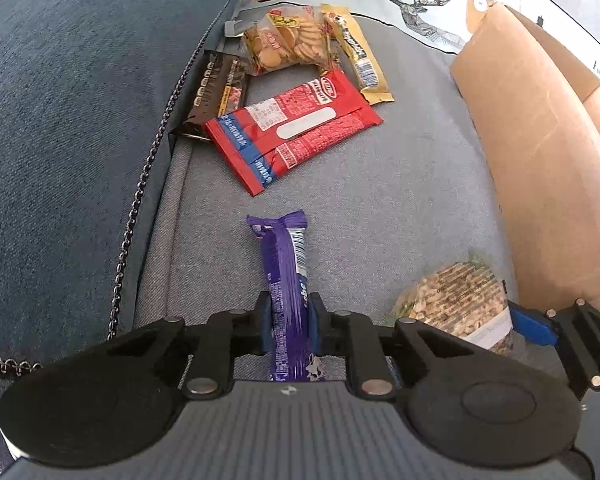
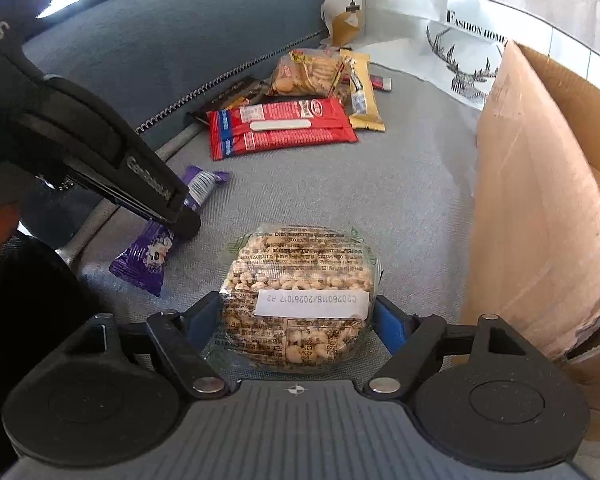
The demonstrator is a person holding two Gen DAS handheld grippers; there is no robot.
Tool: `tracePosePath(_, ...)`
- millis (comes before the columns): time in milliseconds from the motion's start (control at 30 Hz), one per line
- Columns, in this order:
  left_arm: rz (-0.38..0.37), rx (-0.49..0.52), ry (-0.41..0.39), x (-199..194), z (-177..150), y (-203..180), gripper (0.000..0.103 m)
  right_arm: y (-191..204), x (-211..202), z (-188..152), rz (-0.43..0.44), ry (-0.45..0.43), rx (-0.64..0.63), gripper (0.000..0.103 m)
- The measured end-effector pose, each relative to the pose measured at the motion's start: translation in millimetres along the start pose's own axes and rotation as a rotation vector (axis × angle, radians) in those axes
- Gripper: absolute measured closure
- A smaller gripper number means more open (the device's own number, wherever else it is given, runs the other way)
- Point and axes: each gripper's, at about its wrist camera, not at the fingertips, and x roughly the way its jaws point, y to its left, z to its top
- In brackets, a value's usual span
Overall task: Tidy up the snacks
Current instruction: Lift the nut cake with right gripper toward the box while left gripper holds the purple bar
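The left tool (image 1: 288, 326) is clamped narrow on the purple bar (image 1: 286, 264), lengthwise for a firm hold; the right tool (image 2: 296, 320) brackets the peanut pack (image 2: 300, 292), pads apparently touching; both snacks rest on the sofa cushion (image 1: 380, 200), beside the cardboard box (image 2: 540, 220), the likely destination.

A grey sofa seat (image 1: 400, 184) carries everything. Far back lie a clear bag of round biscuits (image 1: 284, 42), a yellow bar (image 1: 358, 56) just beside it, and a red packet (image 1: 292, 130) in front, overlapping a dark packet (image 1: 216, 92) by the darker blue cushion (image 1: 80, 120). Nearer lie a purple bar (image 1: 286, 264) and a round pack of puffed grains (image 2: 300, 296). A cardboard box (image 2: 540, 208) stands on the right. A white deer-print cloth (image 2: 460, 64) covers the far end.
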Motion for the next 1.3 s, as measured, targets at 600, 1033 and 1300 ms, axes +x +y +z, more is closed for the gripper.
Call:
tracePosePath(600,-0.101,-0.015,-0.263,-45,-13,8,0.086,-4,-93,2,-0.015,-0.307,-0.043,0.022)
tracePosePath(1033,-0.142,-0.009,-0.373,-66,-23,7,0.086,-85,-146,-8,-0.174,-0.503,0.138,0.022)
tracePosePath(1300,-0.144,-0.020,-0.390,-66,-22,6,0.085,-98,-141,-12,-0.200,-0.493,0.125,0.022)
